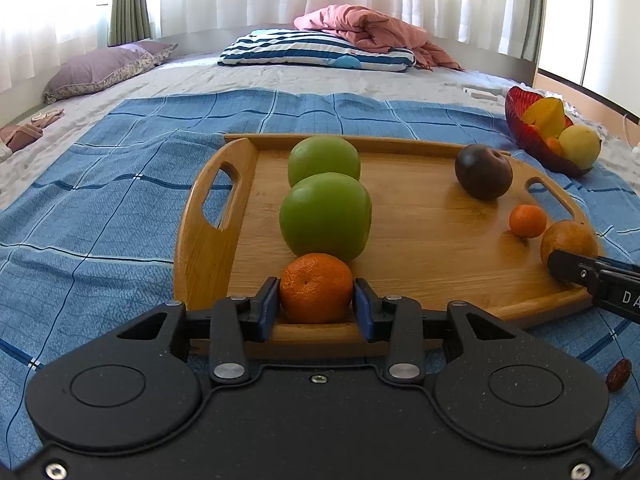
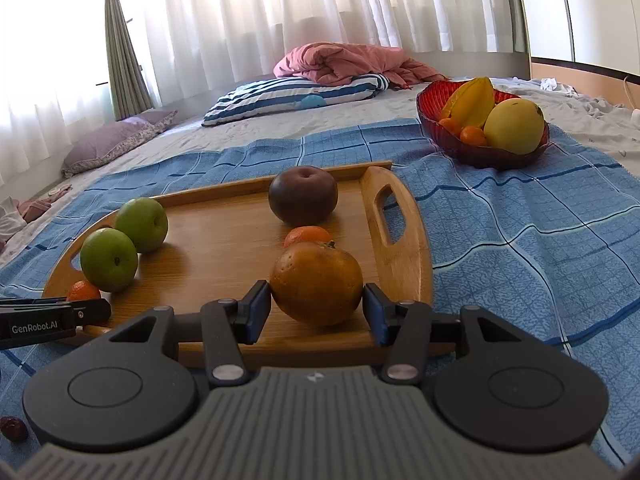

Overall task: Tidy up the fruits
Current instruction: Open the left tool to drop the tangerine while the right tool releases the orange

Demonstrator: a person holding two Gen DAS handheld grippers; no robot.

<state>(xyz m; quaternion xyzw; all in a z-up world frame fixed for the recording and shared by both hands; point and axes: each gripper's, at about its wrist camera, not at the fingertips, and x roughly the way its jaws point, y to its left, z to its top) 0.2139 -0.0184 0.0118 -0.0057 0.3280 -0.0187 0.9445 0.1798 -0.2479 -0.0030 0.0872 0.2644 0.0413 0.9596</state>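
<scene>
Bedroom; blue checked sheet under wooden tray.

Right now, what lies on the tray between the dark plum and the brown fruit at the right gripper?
One small tangerine sits between the plum and the brown fruit on the tray; the right wrist view shows it best.

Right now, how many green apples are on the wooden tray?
2. One green apple sits on the tray just behind the orange between the left jaws. The other green apple is right behind it, touching it, near the tray's far edge. None seems hidden.
</scene>
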